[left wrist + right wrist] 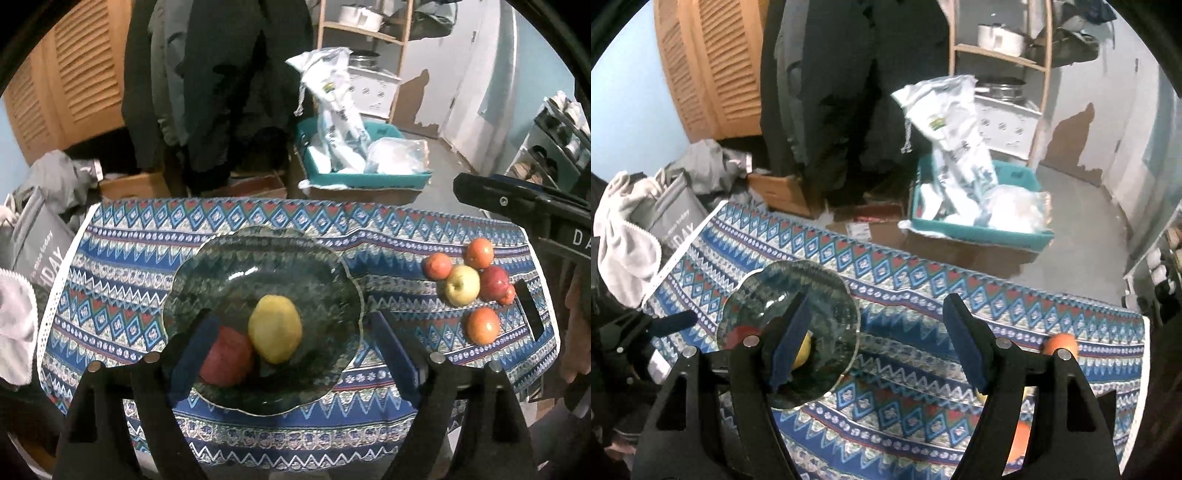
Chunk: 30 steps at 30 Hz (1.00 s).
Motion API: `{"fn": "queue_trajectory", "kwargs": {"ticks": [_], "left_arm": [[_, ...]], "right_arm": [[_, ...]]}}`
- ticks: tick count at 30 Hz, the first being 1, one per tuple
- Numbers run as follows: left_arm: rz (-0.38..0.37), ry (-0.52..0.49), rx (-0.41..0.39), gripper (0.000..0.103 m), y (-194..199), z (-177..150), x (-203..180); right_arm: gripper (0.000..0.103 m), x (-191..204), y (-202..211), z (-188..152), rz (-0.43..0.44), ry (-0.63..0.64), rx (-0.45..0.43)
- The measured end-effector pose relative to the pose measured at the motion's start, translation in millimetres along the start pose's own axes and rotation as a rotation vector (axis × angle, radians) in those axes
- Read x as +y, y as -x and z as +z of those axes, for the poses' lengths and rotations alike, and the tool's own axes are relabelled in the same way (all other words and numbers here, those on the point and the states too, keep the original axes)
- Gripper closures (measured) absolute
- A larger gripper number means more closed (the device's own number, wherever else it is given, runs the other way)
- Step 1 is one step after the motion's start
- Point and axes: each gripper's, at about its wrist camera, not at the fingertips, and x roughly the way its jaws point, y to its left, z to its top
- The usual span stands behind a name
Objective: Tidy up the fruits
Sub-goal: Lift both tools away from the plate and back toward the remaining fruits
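A dark glass bowl (pixel 258 258) sits on the patterned tablecloth (pixel 122 280) and holds a yellow fruit (pixel 275 328) and a red fruit (pixel 227 360). My left gripper (pixel 290 326) is open above the bowl, empty, its fingers either side of the fruits. A pile of fruits lies at the right: a yellow-green apple (pixel 461 285), a dark red apple (pixel 494 282) and several orange-red ones (pixel 483 325). My right gripper (pixel 877 339) is open and empty over the cloth, between the bowl (pixel 827 295) and an orange fruit (pixel 1062 343).
The right gripper's body (pixel 517 206) shows at the right edge of the left wrist view. Beyond the table's far edge are a teal tray (pixel 369 181) with white bags, cardboard boxes (pixel 133 184) and hanging dark coats (pixel 221 74). A grey bag (pixel 40 240) stands at the left.
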Motion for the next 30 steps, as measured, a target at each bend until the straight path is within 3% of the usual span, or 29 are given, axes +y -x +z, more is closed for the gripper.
{"fn": "queue_trajectory", "kwargs": {"ticks": [30], "left_arm": [[-0.042, -0.083, -0.164, 0.015, 60, 29, -70]], "right_arm": [[0.017, -81, 115, -31, -0.125, -0.097, -0.210]]}}
